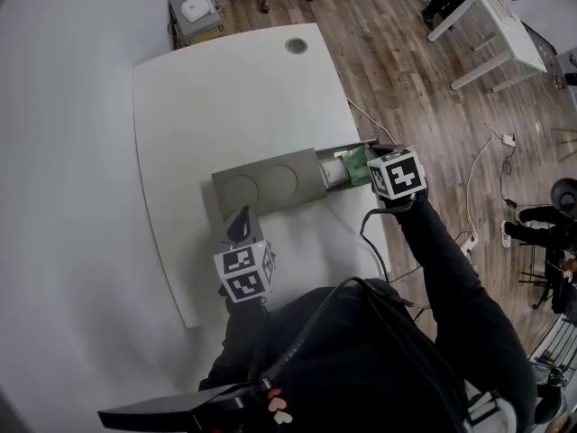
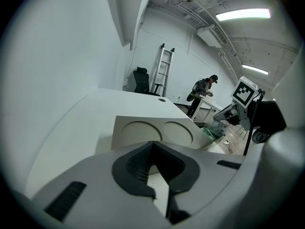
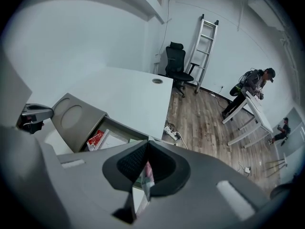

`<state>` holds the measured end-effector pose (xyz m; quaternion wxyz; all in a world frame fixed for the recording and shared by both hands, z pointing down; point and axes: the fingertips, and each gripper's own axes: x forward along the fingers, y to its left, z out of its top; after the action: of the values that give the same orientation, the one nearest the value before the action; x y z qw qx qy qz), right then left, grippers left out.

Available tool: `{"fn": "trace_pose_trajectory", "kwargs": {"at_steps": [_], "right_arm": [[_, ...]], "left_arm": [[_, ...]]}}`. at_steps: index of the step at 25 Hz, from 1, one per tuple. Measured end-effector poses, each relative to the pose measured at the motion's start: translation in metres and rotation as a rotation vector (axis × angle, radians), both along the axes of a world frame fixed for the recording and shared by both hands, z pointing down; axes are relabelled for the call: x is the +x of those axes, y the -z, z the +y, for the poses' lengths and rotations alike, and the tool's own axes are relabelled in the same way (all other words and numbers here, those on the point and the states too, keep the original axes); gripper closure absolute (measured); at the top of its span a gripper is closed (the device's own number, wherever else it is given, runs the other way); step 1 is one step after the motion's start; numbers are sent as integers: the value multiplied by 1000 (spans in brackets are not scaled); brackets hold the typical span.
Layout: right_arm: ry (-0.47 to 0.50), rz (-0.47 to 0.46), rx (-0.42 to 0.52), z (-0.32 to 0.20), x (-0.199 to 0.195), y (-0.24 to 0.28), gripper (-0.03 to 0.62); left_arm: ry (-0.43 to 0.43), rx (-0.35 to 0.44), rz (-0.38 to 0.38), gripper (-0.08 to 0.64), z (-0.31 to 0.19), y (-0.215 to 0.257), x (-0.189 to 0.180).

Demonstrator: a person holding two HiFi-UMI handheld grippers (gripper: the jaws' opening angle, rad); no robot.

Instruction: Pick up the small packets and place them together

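Dark sleeves [image 1: 451,269] reach up from the bottom edge over a white bench [image 1: 225,106]. At left, the left tongs [image 1: 241,225] hover pressed together with nothing between them, near the front of a grey box [image 1: 266,185] with two round recesses. Right of the recesses, its open compartment [image 1: 335,156] holds a green packet [image 1: 358,162] and a red packet [image 3: 96,138]. At right, the right tongs [image 3: 147,156] are clamped on a small pale packet [image 3: 147,174] above that compartment.

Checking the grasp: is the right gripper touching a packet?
Touching. The right gripper view shows the right gripper with its jaws shut on a thin packet, whose pink and white edge is pinched between them.
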<state>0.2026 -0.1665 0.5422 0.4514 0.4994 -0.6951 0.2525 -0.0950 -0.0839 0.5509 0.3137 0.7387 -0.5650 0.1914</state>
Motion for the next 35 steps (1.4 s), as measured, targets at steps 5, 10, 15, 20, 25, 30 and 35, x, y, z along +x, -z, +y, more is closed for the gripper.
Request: {"fn": "trace_pose_trajectory", "kwargs": {"at_steps": [5,10,15,20,25,30,35], "right_arm": [[50,1,65,1,-12,25,586],[141,-6,184,-3,-46,66,588],[320,-49,290,-3,-117,100,588],[596,-15,348,16,-210,90,587],[802,-2,367,41,-282,68,587],[965,102,404,55,-320,46,586],[1039,142,392,66,-338,27,586]], "left_arm": [[12,24,-2,561,-1,8,-5],[54,43,-6,561,2,15,-21],[100,63,-7,561,8,24,-36],[145,59,9,561,17,29,-51],[182,72,3,561,27,36,-64],[239,78,-7,561,40,41,-83],[297,80,-9,561,54,45,-103]]}}
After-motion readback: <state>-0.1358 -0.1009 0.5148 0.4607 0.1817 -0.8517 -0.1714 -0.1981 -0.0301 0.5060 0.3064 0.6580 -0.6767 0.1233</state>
